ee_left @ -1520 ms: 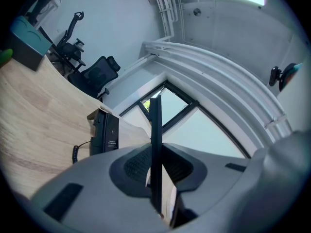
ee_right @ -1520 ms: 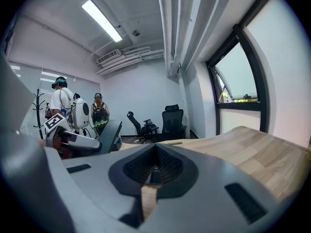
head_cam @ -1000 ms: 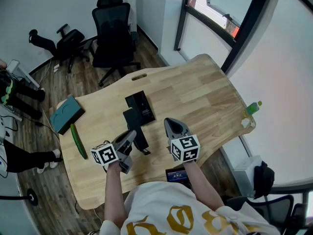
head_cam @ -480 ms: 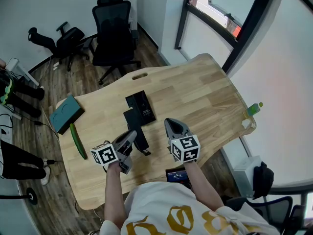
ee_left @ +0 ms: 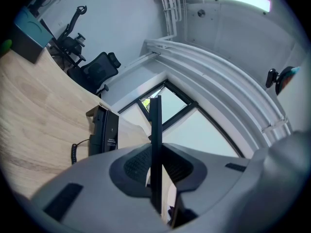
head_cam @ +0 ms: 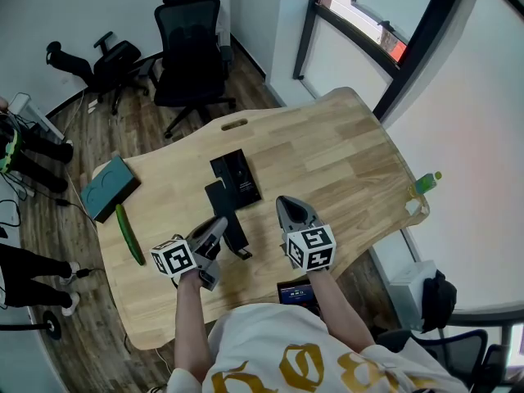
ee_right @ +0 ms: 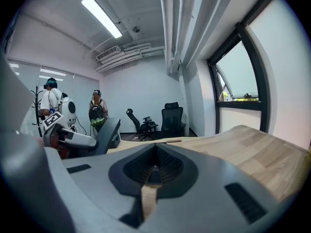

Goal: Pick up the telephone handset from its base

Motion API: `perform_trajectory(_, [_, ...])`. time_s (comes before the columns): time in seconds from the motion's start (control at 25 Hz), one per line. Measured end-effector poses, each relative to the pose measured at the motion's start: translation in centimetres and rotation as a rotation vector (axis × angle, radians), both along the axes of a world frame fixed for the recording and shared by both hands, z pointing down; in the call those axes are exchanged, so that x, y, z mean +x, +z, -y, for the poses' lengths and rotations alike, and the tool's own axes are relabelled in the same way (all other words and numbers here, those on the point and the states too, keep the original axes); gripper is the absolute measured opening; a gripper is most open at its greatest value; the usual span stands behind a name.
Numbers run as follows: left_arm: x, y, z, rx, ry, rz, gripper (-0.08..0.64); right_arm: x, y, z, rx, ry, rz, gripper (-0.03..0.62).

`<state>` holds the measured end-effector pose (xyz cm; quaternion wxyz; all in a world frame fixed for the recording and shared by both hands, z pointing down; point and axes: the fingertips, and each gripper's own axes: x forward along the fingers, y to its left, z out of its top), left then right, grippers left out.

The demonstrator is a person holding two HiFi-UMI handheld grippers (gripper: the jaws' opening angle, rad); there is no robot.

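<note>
Wooden desk [head_cam: 344, 154], office chair [head_cam: 190, 47] behind. Cucumber [head_cam: 129, 234] at the left edge. Left gripper [head_cam: 218, 223] clamped on handset [head_cam: 221, 203], raised just beside base [head_cam: 236, 173]. Right gripper [head_cam: 287, 205] closed, nothing in it.

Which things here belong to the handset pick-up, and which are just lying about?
Part of the job:
- telephone handset, gripped by the left gripper
- telephone base on the table

Lying about:
- cucumber
- teal box
- green bottle
- office chairs
</note>
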<state>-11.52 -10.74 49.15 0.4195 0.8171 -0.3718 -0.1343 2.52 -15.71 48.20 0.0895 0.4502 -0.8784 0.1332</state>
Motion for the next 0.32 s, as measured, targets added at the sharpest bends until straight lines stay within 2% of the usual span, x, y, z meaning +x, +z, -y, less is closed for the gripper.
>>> perform_trajectory(0.32, [-0.44,-0.04,0.09,-0.005,-0.008,-0.018,0.072,-0.27,-0.14,0.14,0.003,-0.002,-0.003,0.005])
